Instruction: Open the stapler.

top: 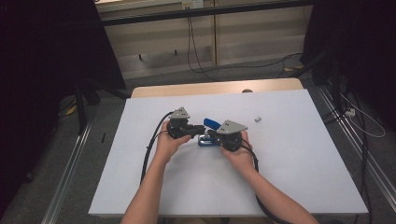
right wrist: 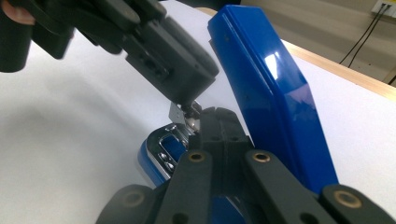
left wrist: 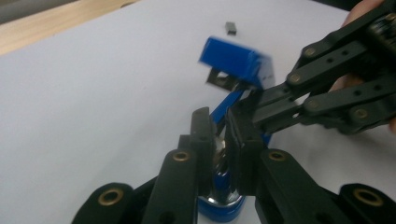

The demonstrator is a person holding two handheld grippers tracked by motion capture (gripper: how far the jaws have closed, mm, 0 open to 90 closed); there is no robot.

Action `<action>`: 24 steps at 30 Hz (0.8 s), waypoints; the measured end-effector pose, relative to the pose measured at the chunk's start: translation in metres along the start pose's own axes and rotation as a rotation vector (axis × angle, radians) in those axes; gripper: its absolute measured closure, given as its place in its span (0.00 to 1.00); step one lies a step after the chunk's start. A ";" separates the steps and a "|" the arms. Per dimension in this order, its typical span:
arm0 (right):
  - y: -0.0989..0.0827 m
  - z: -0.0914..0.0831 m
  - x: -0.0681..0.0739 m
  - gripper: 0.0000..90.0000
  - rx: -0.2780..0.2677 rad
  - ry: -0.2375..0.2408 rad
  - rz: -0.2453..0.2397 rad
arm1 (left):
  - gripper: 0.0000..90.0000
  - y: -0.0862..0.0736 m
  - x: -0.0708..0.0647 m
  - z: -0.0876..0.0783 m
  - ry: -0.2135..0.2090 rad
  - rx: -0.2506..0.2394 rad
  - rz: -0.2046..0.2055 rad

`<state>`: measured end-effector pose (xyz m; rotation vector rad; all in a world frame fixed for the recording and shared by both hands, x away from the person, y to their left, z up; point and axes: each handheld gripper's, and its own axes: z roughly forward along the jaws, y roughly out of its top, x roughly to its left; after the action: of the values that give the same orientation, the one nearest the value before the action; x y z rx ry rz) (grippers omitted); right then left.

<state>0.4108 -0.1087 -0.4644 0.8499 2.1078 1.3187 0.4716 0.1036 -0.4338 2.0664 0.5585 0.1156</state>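
Note:
A blue stapler (top: 211,123) lies hinged open at the middle of the white table. Its cover (left wrist: 233,60) (right wrist: 275,93) is tilted up, and the blue base with its chrome plate (right wrist: 163,151) is on the table. My left gripper (top: 201,129) (left wrist: 219,135) reaches in from the left, shut on a silvery metal part (left wrist: 219,156) of the stapler. My right gripper (top: 208,135) (right wrist: 210,119) comes in from the right, jaws pressed together, tips at the stapler's inner metal channel. I cannot tell whether anything thin is pinched between them. The two grippers' tips almost touch.
A small grey block (top: 257,119) (left wrist: 230,28) lies alone on the white table top (top: 289,158), to the right of and beyond the stapler. A wooden strip (top: 215,87) runs along the far edge. Cables trail from both grippers toward the near edge.

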 end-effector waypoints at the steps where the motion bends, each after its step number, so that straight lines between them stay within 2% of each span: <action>1: 0.000 0.000 0.000 1.00 -0.001 -0.001 0.001 | 0.93 -0.001 0.001 0.001 0.004 0.004 0.000; 9: 0.000 0.000 0.001 1.00 0.001 -0.001 -0.009 | 1.00 -0.005 -0.002 0.011 0.009 0.009 0.015; 12: 0.000 0.000 0.003 1.00 0.001 -0.011 -0.020 | 1.00 -0.006 -0.002 0.011 0.009 0.004 0.005; 17: 0.000 0.000 0.005 1.00 0.011 -0.018 -0.021 | 1.00 -0.009 -0.004 0.014 0.023 0.023 0.026; 19: 0.000 -0.001 0.007 1.00 0.004 -0.046 -0.028 | 1.00 -0.014 -0.006 0.019 0.000 0.011 0.015; 20: 0.000 -0.001 0.007 1.00 0.002 -0.049 -0.025 | 1.00 -0.016 -0.007 0.020 0.002 -0.007 0.008; 24: 0.000 -0.001 0.008 1.00 0.002 -0.056 -0.015 | 1.00 -0.019 -0.007 0.018 0.001 -0.014 0.004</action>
<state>0.4050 -0.1036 -0.4644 0.8609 2.0692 1.2706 0.4644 0.0943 -0.4582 2.0543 0.5522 0.1225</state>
